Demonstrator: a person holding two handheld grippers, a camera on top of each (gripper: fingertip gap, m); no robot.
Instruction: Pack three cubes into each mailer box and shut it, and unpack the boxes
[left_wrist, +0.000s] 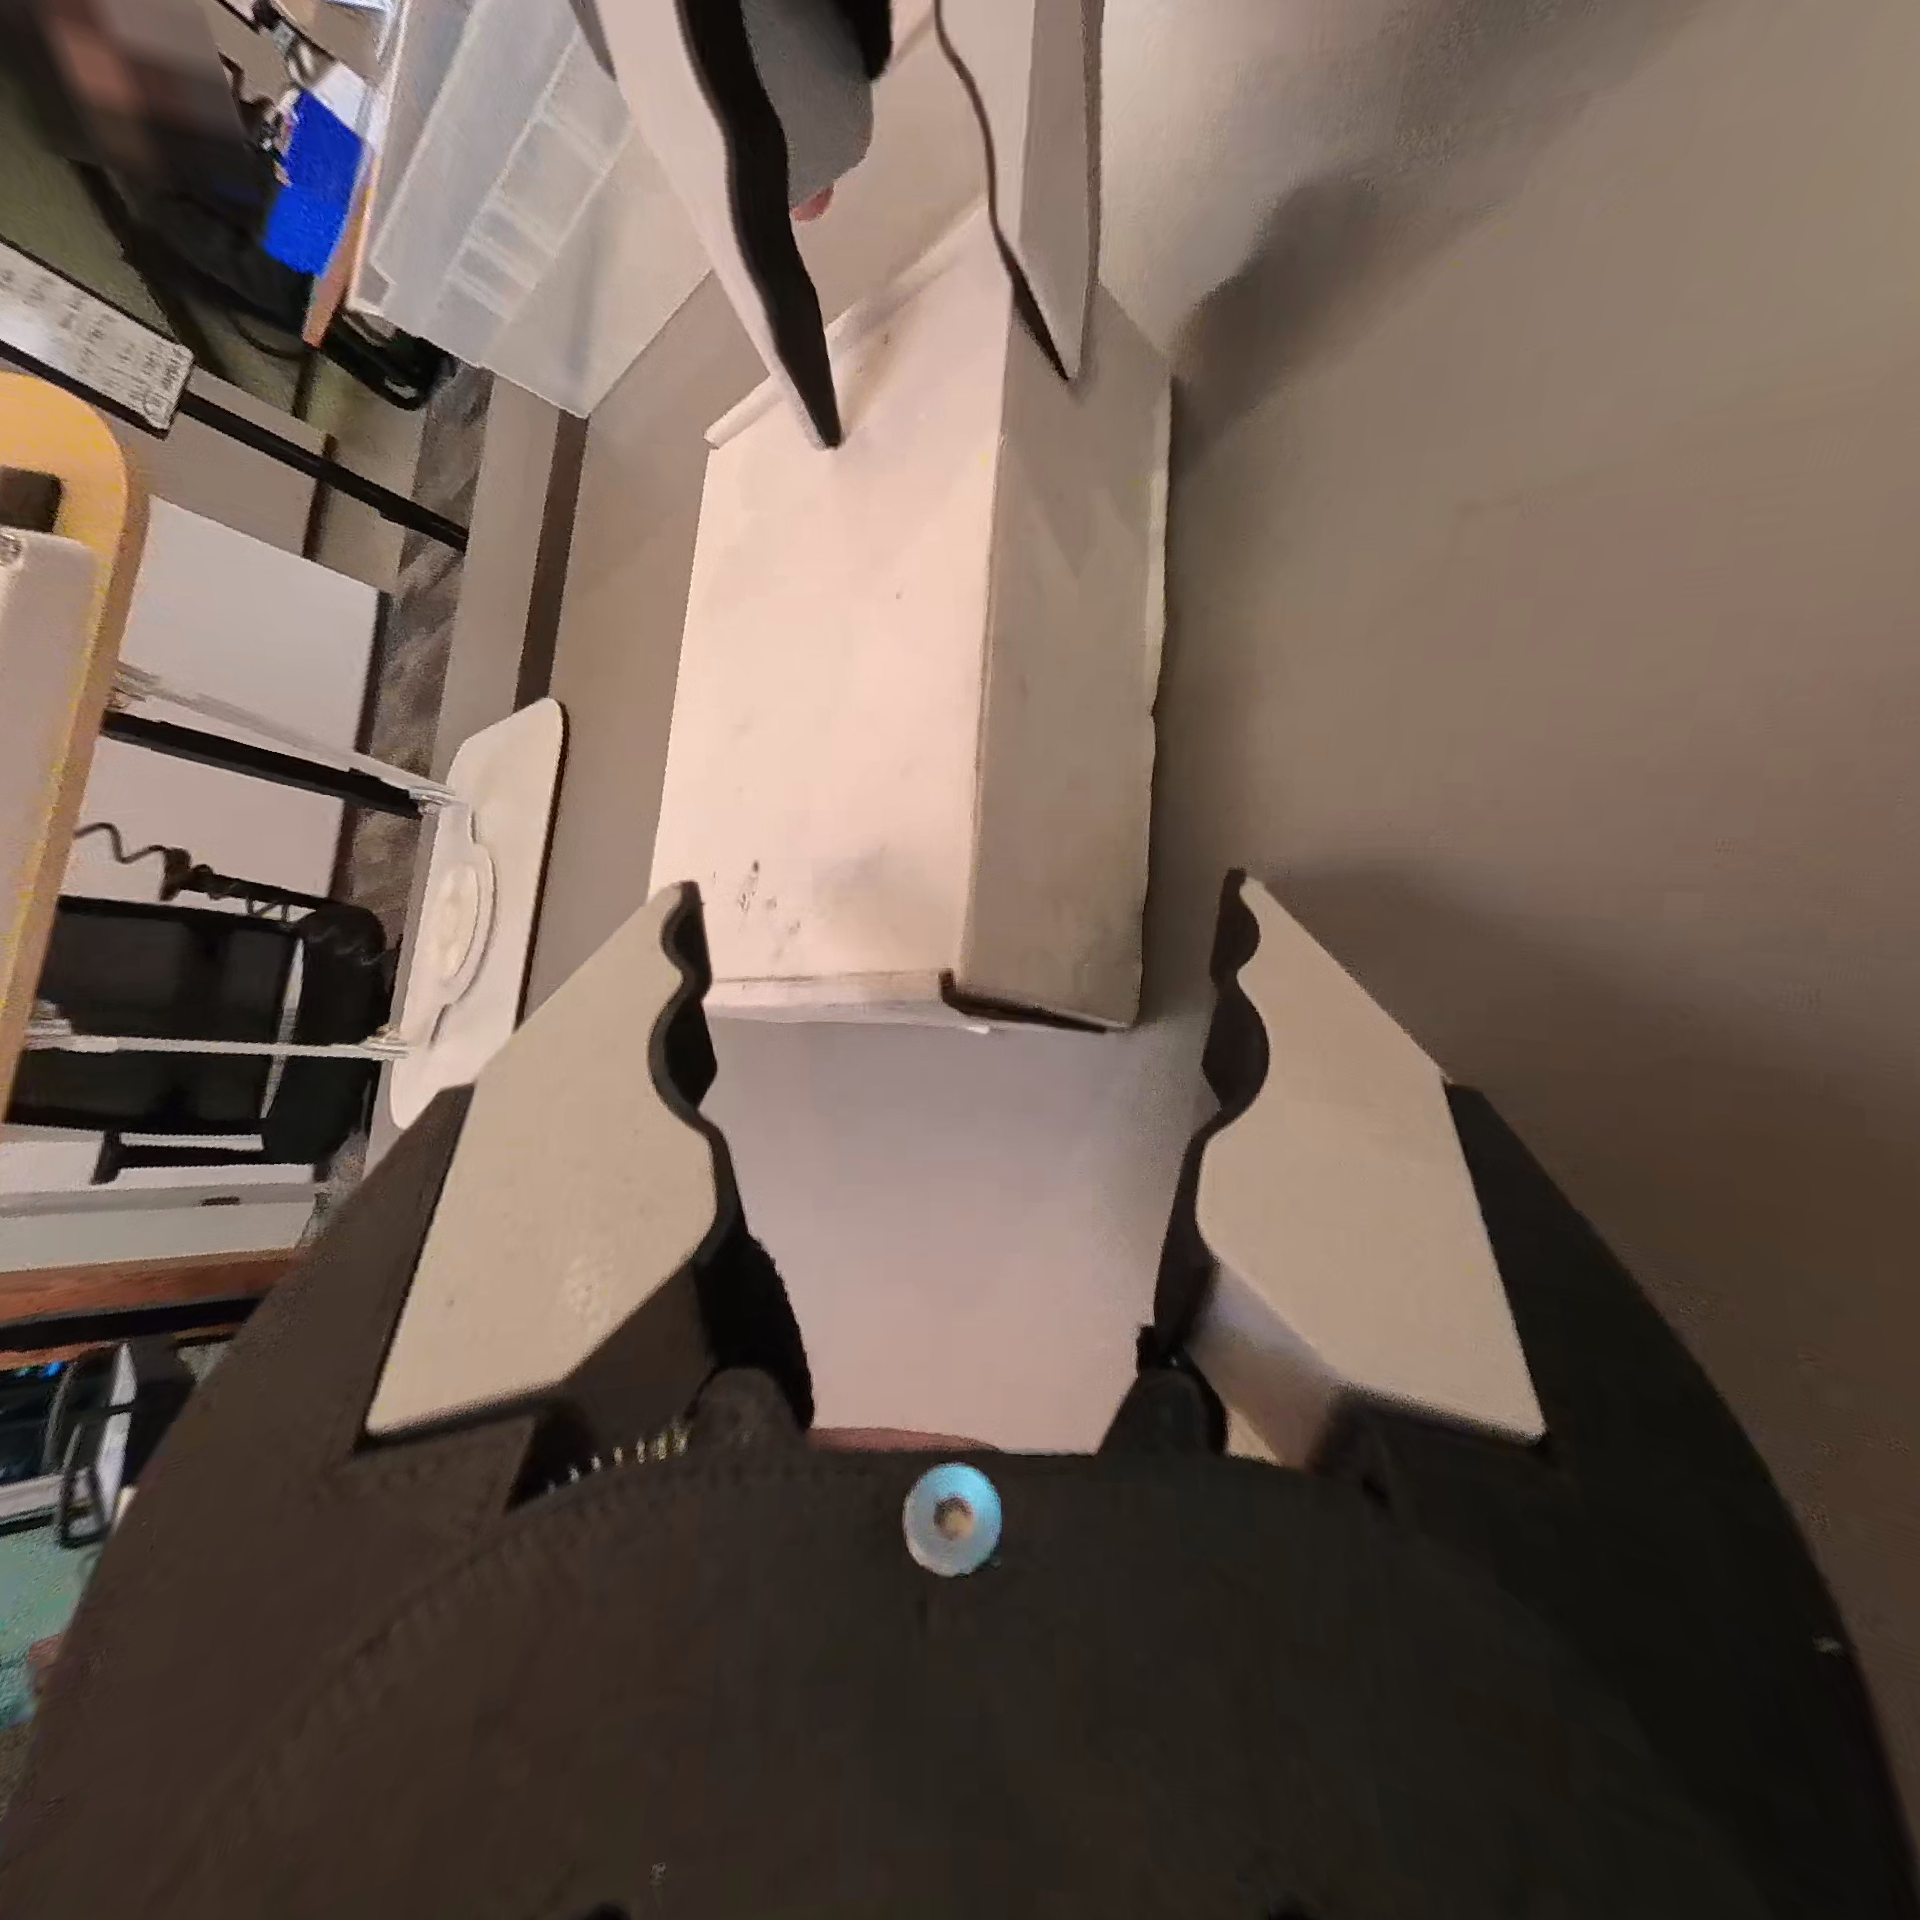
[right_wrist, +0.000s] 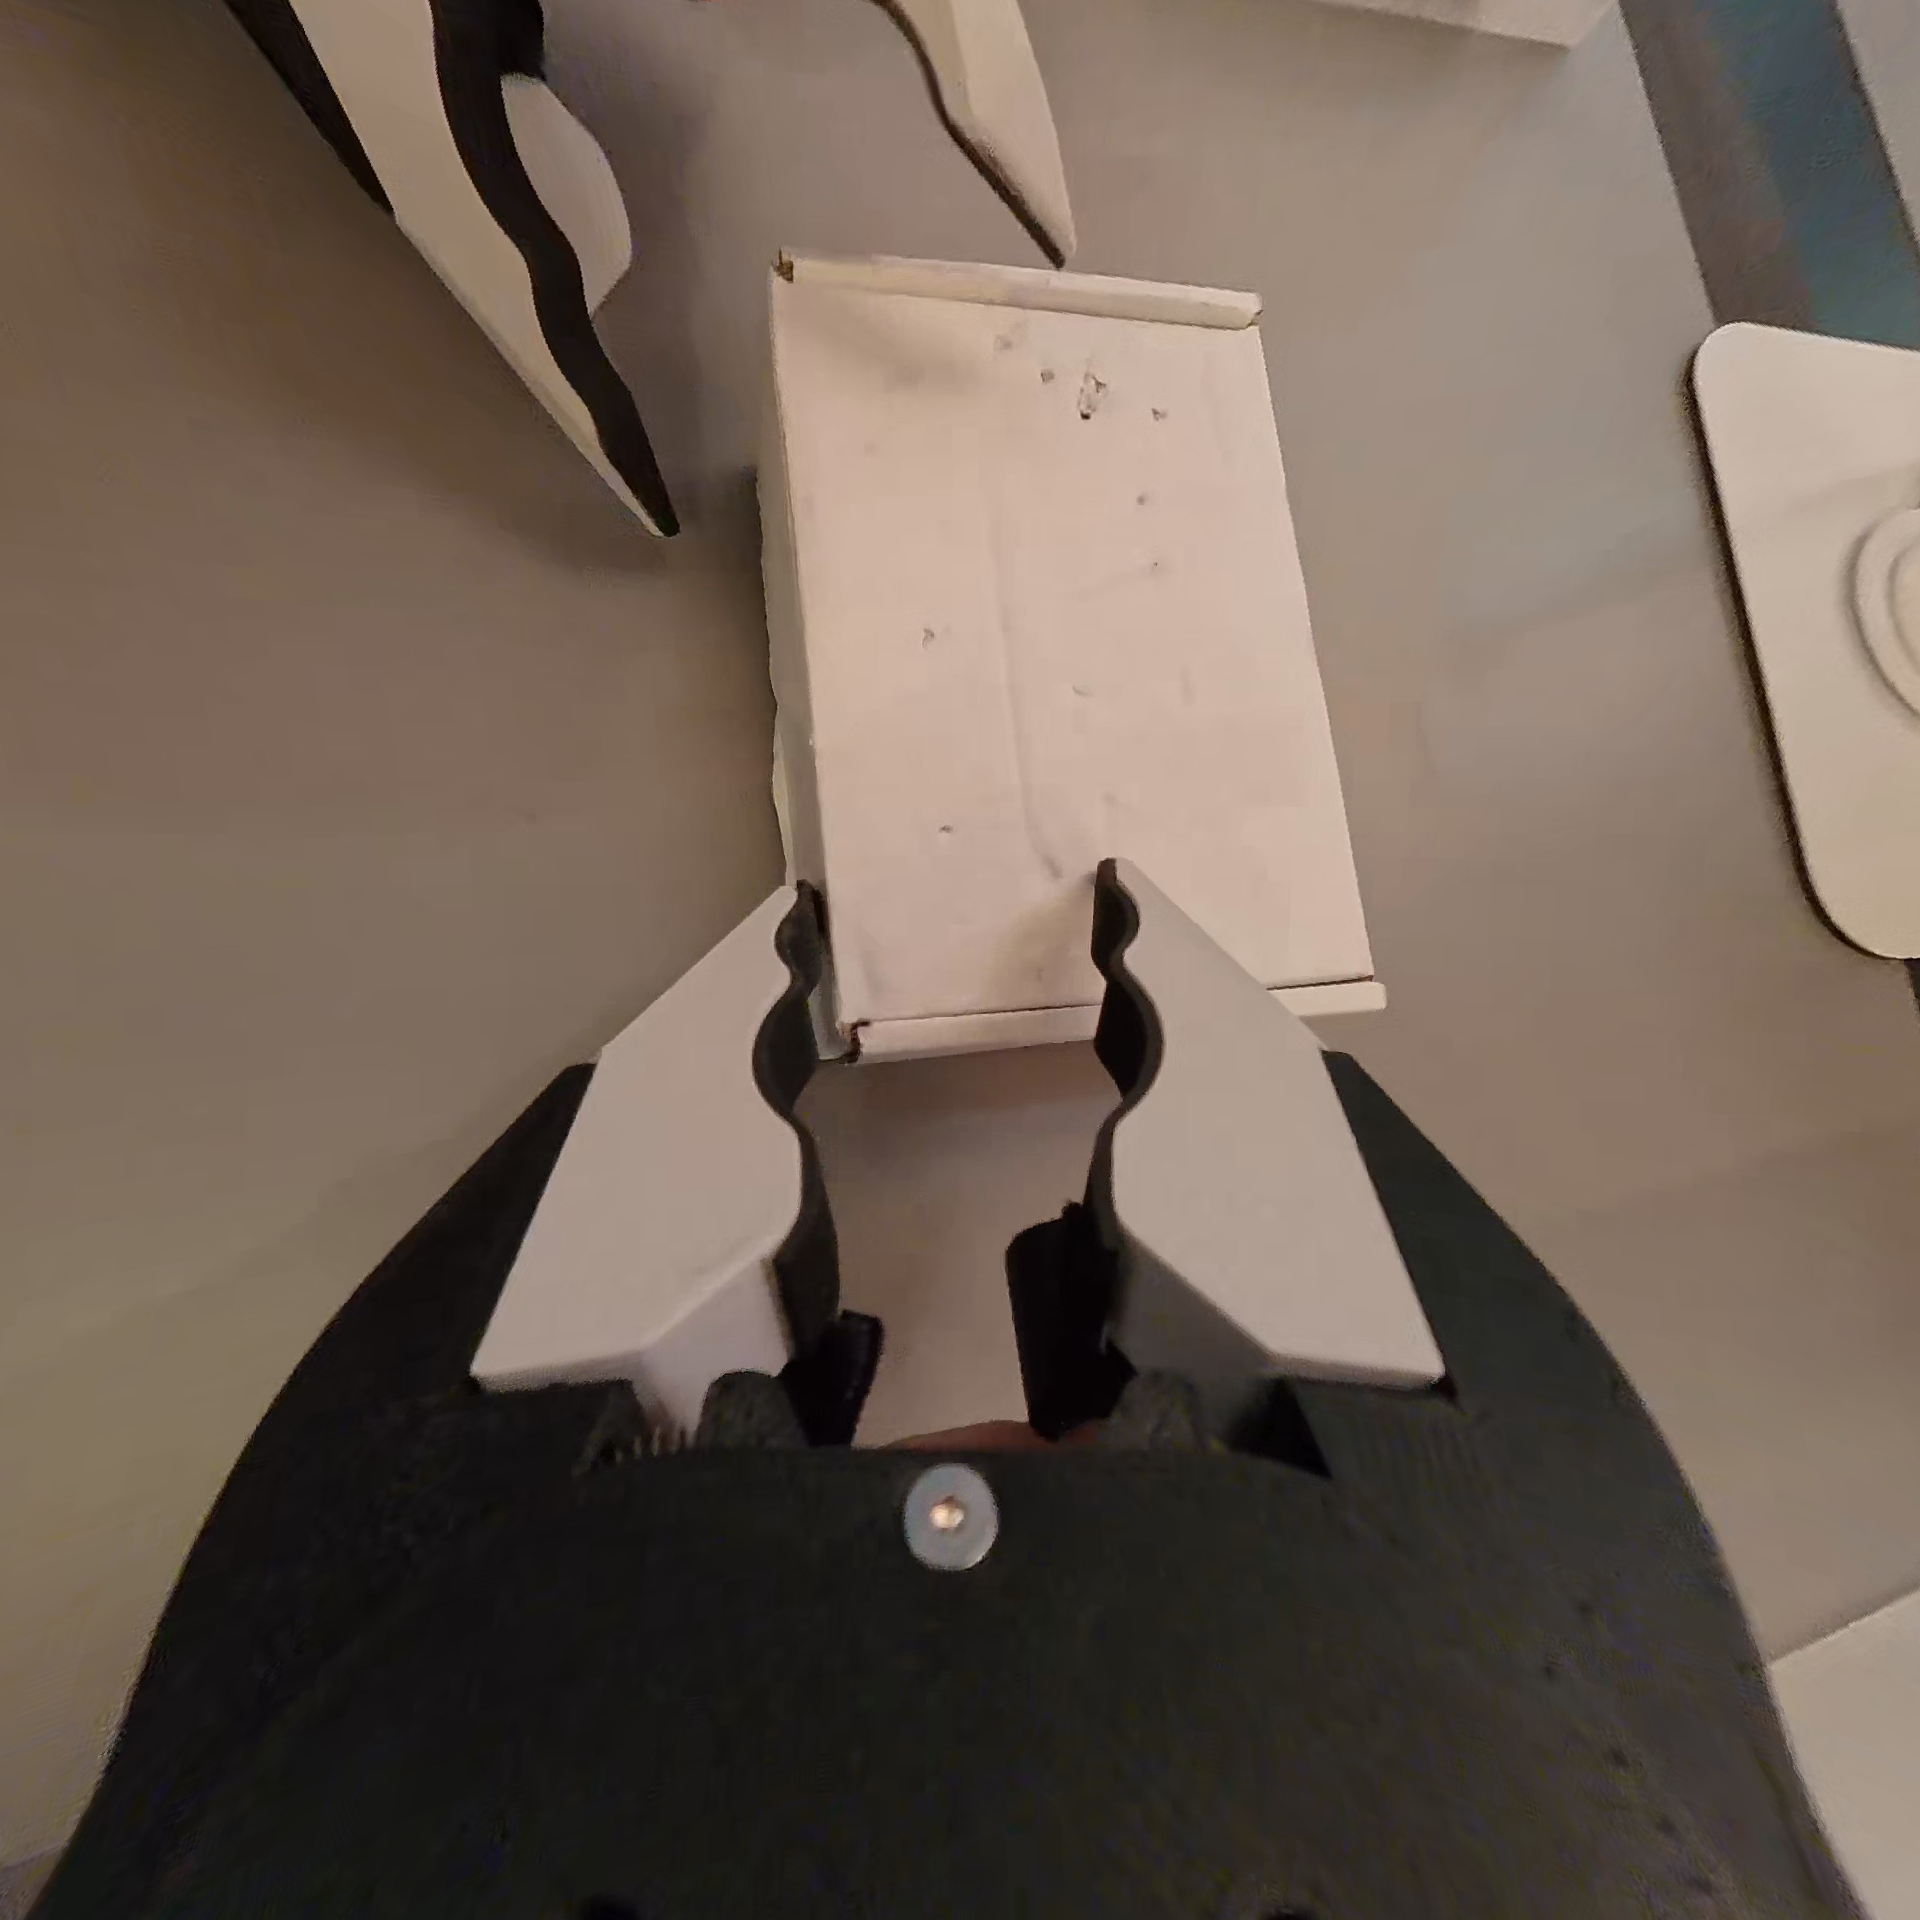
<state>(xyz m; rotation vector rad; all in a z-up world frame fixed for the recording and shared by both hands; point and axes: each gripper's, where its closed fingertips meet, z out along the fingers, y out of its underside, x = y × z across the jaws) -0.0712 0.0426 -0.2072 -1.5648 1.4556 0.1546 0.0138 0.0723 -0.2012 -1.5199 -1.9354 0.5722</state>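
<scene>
The left tool (left_wrist: 961, 904) stands with its fingers wide apart at one end of the closed white mailer box (left_wrist: 831, 707), mid-frame on the grey worktop (left_wrist: 1507, 623). The right tool (right_wrist: 951, 883), fingers also apart, sits at the opposite end. A white tray (right_wrist: 1808, 644) lies at the right edge.

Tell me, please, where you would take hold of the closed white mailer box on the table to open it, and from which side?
Probably the lid's free front edge, at the end nearest the right gripper. A seam shows there and at the corner, while the far end looks like the folded hinge. Come in low from that near end. The left gripper, open at the opposite end, could steady the mailer box.
</scene>
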